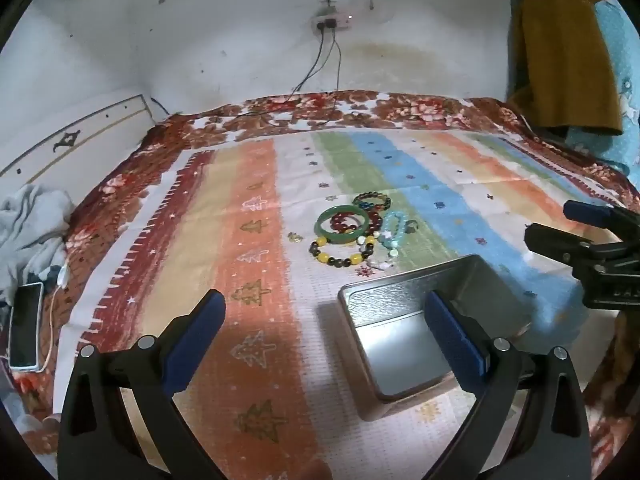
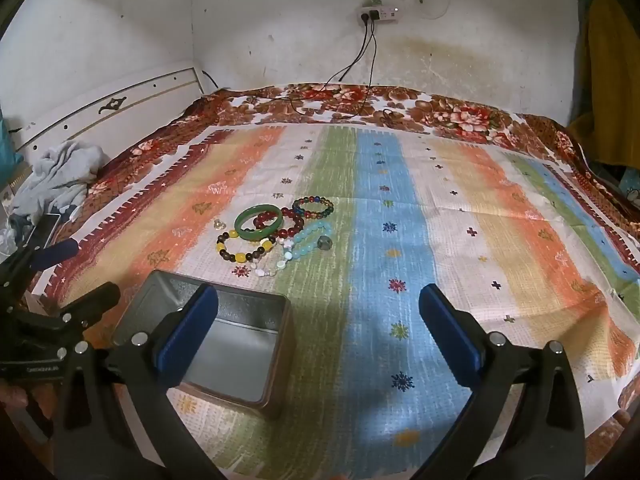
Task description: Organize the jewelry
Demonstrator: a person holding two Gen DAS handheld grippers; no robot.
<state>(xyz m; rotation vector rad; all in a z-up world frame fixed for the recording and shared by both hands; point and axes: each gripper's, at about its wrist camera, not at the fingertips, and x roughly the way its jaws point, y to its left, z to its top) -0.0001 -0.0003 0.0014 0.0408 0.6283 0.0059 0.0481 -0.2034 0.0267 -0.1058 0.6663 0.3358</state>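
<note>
Hand-held grippers of mine, left [image 1: 320, 340] and right [image 2: 318, 334], hang released and empty above the bed.

Bracelets [image 2: 276, 236] lie clustered on the striped cloth [image 2: 460, 220], just beyond my open metal tin [image 2: 224, 340].

The open square metal tin [image 2: 224, 332] stands near the heaped beaded bracelets and green bangle [image 2: 276, 232], bare striped cloth [image 2: 460, 240] between them. Right of both, the cloth lies unobstructed. Cables [image 2: 360, 92] trail along the far edge, seemingly flat.
</note>
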